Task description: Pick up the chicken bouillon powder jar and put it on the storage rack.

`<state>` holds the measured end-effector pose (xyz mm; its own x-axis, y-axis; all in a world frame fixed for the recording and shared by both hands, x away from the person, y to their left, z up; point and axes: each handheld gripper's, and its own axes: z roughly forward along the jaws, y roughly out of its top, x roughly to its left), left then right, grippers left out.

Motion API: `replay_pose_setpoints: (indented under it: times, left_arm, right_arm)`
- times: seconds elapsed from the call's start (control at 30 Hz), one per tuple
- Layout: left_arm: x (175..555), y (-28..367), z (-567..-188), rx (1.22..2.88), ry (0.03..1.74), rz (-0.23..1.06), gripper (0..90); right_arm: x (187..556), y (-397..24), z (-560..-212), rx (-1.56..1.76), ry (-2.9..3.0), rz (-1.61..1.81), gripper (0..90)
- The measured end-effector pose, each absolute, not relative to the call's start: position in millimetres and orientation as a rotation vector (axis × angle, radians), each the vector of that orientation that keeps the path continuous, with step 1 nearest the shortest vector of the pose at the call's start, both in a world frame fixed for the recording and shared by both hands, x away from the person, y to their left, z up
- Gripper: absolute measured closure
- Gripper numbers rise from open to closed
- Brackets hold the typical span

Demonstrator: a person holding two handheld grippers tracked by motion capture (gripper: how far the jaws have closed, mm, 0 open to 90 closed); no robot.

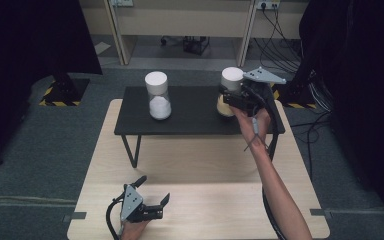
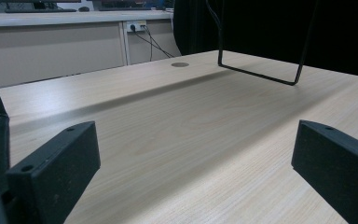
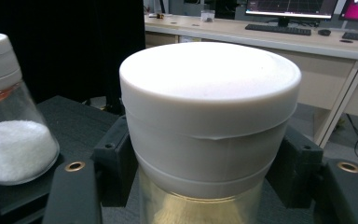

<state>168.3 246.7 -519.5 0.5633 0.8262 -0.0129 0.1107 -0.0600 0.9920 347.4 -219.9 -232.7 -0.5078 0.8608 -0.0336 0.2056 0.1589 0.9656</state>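
Since the yellow-filled jar [image 3: 200,205] on the black shelf [image 1: 190,122] looks like smooth, breakable glass, the right gripper [image 1: 235,100] wisely pinches it with jaws just under its white lid [image 3: 209,107], while the left gripper [image 1: 152,207] rests spread on the surface [image 2: 191,149].

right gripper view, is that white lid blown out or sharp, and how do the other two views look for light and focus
Right gripper view: the held jar's white lid is bright and nearly featureless on top, the other jar at the left edge soft. Left gripper view: even light, wood table grain sharp, near jaws slightly soft. High view: dim, dark curtains, the right gripper a little blurred.
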Motion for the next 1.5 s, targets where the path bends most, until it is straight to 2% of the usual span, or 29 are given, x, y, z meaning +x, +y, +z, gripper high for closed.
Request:
replay_pose_setpoints:
  times: [0.6,0.77,0.8,0.87,0.97,1.5]
  left_arm:
    - [168.3,246.8,-519.6,1.542,0.824,0.708,0.3]
    - [168.2,247.0,-519.6,1.541,0.823,0.708,0.3]
    - [168.2,247.0,-519.6,1.541,0.823,0.708,0.3]
    - [168.4,246.9,-519.5,1.542,0.823,0.707,0.3]
    - [168.3,247.1,-519.6,1.542,0.823,0.707,0.3]
    - [168.2,247.2,-519.8,1.541,0.820,0.706,0.2]
  right_arm:
    - [357.3,-222.9,-249.1,1.018,1.812,1.375,33.6]
    - [356.6,-227.6,-243.9,1.000,1.825,1.394,13.0]
    - [356.6,-227.6,-243.9,1.000,1.825,1.394,13.0]
    - [354.4,-233.3,-245.9,0.976,1.824,1.422,6.4]
    - [352.1,-242.6,-250.6,0.947,1.818,1.473,3.0]
    - [319.8,-270.1,-268.4,0.839,1.813,1.528,1.1]
